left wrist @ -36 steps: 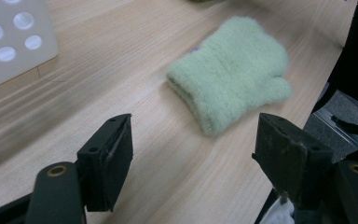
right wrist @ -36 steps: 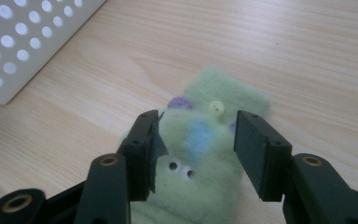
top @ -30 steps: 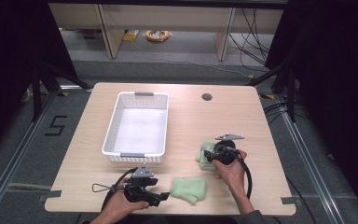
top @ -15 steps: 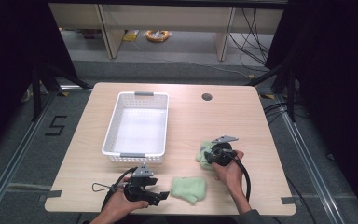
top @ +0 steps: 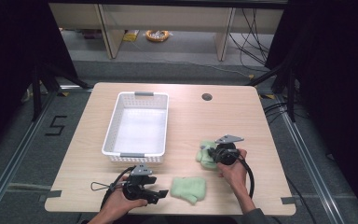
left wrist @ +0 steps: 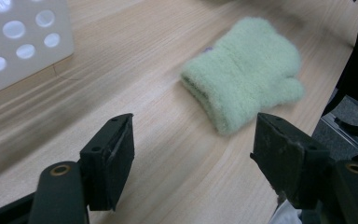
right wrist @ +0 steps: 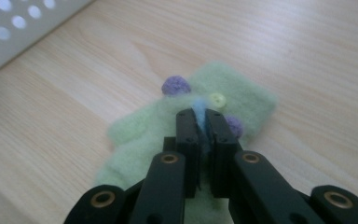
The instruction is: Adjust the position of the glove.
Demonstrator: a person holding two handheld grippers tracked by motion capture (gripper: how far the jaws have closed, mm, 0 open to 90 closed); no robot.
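Two fuzzy light-green mittens lie on the wooden table. The plain mitten (top: pixel 189 189) (left wrist: pixel 244 84) rests near the front edge. My left gripper (top: pixel 161 193) (left wrist: pixel 193 140) sits just left of it, open, jaws wide apart with nothing between them. The second mitten (top: pixel 204 158) (right wrist: pixel 140 135) carries purple pom-poms, a yellow button and a blue patch. My right gripper (top: pixel 210 153) (right wrist: pixel 198 116) is shut on that mitten, pinching the blue patch at its middle against the table.
A white perforated basket (top: pixel 135 156) (left wrist: pixel 18 42) (right wrist: pixel 9 32) stands empty at the table's middle left, just behind the left gripper. A round cable hole (top: pixel 207 97) is at the back. Bare wood lies right of the right hand.
The right gripper and its mitten have shifted slightly toward the front edge. The left gripper has stayed where it was.
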